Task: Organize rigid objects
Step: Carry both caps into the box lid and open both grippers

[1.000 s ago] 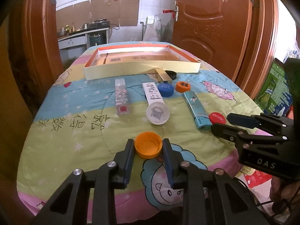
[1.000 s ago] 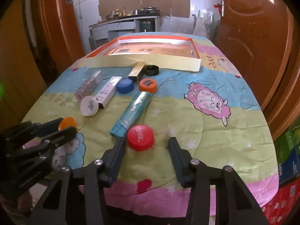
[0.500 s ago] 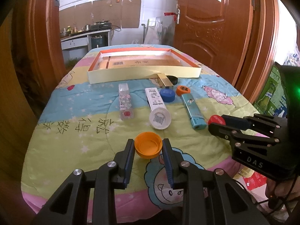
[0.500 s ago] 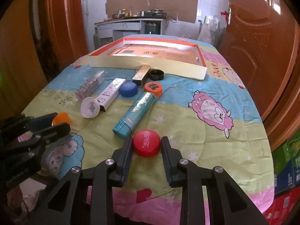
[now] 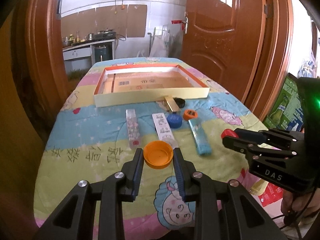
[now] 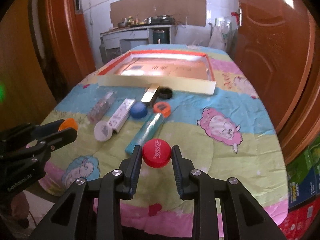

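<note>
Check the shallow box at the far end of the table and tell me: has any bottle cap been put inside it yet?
No. The shallow box holds only its printed cardboard floor; the orange cap sits clamped in the left gripper.

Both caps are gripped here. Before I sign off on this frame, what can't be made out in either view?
- White round lid, left wrist view: mostly hidden behind the orange cap.
- Teal tube, right wrist view: near end covered by the red cap.
- Tray contents, right wrist view: blurred, print unreadable.
- Black ring, left wrist view: partly hidden by the gold box.
</note>
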`<state>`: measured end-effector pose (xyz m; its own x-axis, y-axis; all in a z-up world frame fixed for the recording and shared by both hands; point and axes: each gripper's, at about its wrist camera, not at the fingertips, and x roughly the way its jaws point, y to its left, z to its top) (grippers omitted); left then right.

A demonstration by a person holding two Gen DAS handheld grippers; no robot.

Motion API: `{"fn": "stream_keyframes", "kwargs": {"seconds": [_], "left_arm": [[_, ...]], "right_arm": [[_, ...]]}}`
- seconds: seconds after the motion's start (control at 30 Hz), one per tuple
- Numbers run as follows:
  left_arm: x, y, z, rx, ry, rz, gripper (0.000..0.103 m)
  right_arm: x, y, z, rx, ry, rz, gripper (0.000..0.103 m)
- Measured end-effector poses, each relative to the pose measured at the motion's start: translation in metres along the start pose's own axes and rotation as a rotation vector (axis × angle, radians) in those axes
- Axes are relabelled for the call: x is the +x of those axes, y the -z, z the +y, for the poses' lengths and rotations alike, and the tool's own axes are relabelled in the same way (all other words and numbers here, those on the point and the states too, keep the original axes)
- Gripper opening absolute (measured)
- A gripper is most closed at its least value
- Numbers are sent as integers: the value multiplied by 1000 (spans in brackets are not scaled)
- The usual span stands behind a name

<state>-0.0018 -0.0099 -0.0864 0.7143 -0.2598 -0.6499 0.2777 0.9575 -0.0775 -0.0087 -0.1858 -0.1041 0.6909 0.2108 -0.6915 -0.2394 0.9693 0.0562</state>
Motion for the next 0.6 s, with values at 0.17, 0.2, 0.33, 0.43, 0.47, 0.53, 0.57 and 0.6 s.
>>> {"fn": "stream_keyframes", "kwargs": {"seconds": [0.17,0.2,0.33,0.43,0.47,0.53,0.57,0.6], "left_arm": [[0,-17,4,-7,15,-16,30],[1,-19,4,-7,17,-18,30],[6,-38,4,2,9,-28,30],[11,-53,4,16,0,-28,30],[13,-57,4,20,-2,-28,30],[19,-67,3,32,-12,-26,30],[22,-72,4,36,-19,-24,30],[26,-78,4,39,-27,-20,30]], "right_arm": [[-19,-16,-10,7,32,-60,31],[-21,-19,-12,11,34,-65,31],[-22,-32,-22,24,39,-80,31],[-16,-41,-26,29,34,-75,31],[-13,-45,-28,29,31,-73,31],[-7,-52,-30,28,28,-72,31],[-3,-58,-32,28,24,-70,31],[0,-61,-34,29,21,-69,31]]}}
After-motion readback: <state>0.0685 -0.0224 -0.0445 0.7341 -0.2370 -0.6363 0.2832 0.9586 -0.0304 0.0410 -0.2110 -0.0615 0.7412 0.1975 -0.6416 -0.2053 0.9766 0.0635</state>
